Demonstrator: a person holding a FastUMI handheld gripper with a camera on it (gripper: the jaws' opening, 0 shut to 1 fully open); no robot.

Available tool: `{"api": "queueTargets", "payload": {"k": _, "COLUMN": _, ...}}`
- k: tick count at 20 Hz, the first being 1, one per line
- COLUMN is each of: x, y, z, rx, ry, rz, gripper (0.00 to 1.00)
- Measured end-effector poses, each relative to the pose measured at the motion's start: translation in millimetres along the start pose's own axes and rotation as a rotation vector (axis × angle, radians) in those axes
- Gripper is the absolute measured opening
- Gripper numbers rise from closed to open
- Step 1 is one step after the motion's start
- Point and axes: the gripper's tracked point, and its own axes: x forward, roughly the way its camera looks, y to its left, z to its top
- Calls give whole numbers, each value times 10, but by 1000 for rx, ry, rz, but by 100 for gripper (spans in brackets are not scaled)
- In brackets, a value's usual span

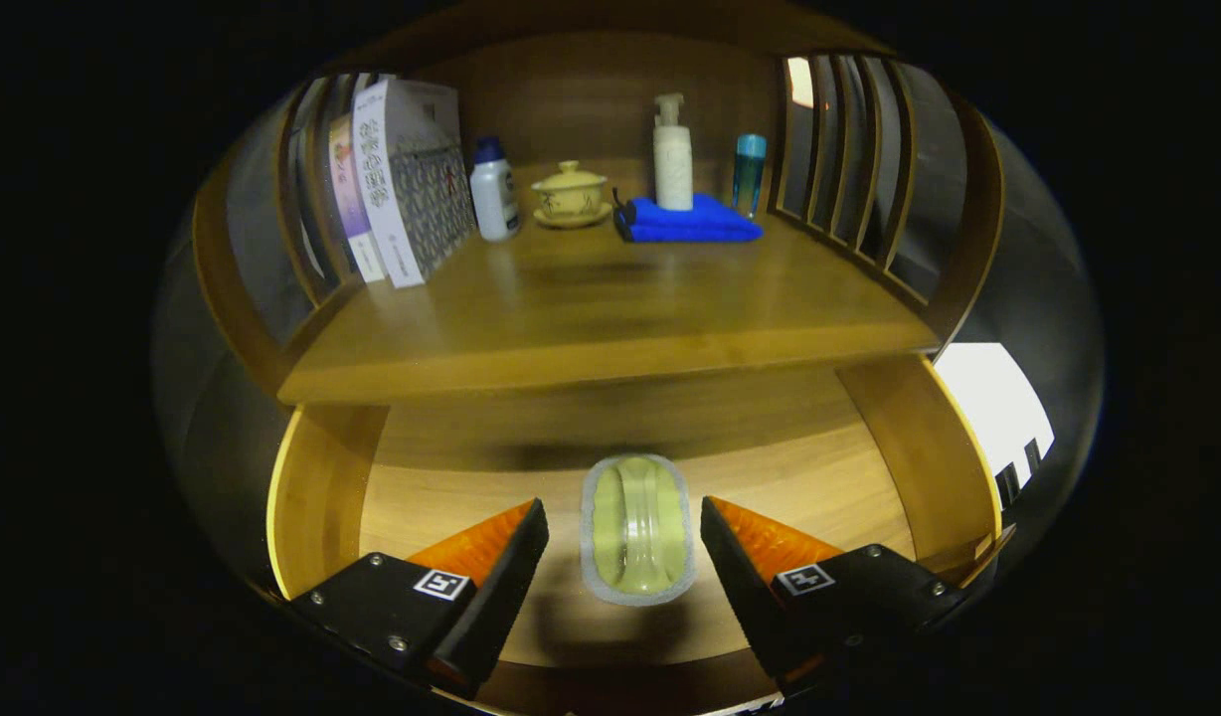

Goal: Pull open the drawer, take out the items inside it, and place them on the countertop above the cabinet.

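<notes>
Drawer (322, 497) is pulled open under the counter (591, 328), wood floor showing. One item in it: a pale green scrub brush w/ clear handle and grey rim (638, 530), lying flat on the drawer floor, roughly mid-drawer, long axis pointing toward the back.

Hand-held gripper (625, 547) sits low inside the drawer, fingers spread wide, one on each side of the brush. Brush lies between them w/ a gap on both sides; neither finger touches it, nothing held.

Rel. to the brush, everything else is up on the counter, well beyond it:
- blue folded cloth (688, 221) toward the back, slightly right, w/ a white pump bottle (672, 154) standing on it
- teal-capped bottle (749, 174) just right of the cloth, next to the slatted side rail (849, 159)
- yellow lidded cup on saucer (571, 194) straight back
- white bottle w/ blue cap (493, 191) just left of the cup
- upright boxes (402, 179) back left, leaning by the left rail
</notes>
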Motion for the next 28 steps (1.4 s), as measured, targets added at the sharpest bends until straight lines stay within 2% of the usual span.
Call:
{"api": "queueTargets", "payload": {"k": 2, "x": 91, "y": 12, "z": -27, "rx": 17, "ry": 31, "rz": 10, "gripper": 94}}
{"api": "queueTargets", "payload": {"k": 6, "x": 197, "y": -36, "z": -183, "rx": 21, "ry": 108, "rz": -10, "gripper": 81}}
{"api": "queueTargets", "payload": {"k": 10, "x": 258, "y": -88, "z": -243, "rx": 6, "ry": 119, "rz": -25, "gripper": 53}}
{"api": "queueTargets", "payload": {"k": 13, "x": 241, "y": -127, "z": -294, "rx": 10, "ry": 118, "rz": -29, "gripper": 24}}
{"api": "queueTargets", "payload": {"k": 20, "x": 1, "y": -233, "z": -420, "rx": -16, "ry": 61, "rz": -46, "gripper": 11}}
{"api": "queueTargets", "payload": {"k": 22, "x": -120, "y": -163, "z": -329, "rx": -25, "ry": 2, "rz": -16, "gripper": 11}}
{"api": "queueTargets", "payload": {"k": 25, "x": -429, "y": -282, "z": -167, "rx": -39, "ry": -69, "rz": -58, "gripper": 11}}
{"api": "queueTargets", "payload": {"k": 28, "x": -656, "y": -281, "z": 80, "rx": -12, "ry": -135, "rz": -46, "gripper": 11}}
